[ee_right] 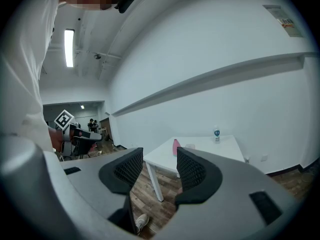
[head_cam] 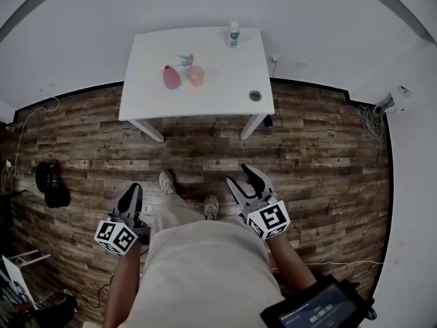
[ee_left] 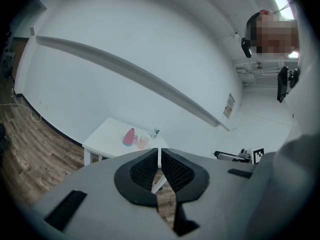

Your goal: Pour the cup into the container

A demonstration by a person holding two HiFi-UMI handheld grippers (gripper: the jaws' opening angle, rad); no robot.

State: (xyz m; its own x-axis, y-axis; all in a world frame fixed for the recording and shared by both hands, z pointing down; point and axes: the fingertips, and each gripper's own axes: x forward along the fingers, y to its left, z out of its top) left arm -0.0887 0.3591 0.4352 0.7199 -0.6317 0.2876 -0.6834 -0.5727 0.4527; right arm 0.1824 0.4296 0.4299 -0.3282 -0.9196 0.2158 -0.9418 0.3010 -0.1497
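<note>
The white table [head_cam: 205, 50] stands far ahead of me across the wood floor. On it a pink container [head_cam: 171, 77] sits beside a pale pink cup [head_cam: 196, 75]. Both show small in the left gripper view, the container [ee_left: 129, 137] and the cup [ee_left: 142, 142], and in the right gripper view, the container [ee_right: 175, 147] and the cup [ee_right: 190, 146]. My left gripper [head_cam: 132, 191] is held low by my hip, its jaws [ee_left: 160, 156] shut on nothing. My right gripper [head_cam: 240, 176] hangs by the other hip, its jaws [ee_right: 159, 154] a little apart and empty.
A small water bottle [head_cam: 233, 34] stands at the table's back edge, and a small round thing [head_cam: 255, 96] lies near its front right corner. A black bag [head_cam: 51, 183] lies on the floor at left. Cables [head_cam: 372, 125] run along the right wall. A tablet [head_cam: 317, 306] sits at my lower right.
</note>
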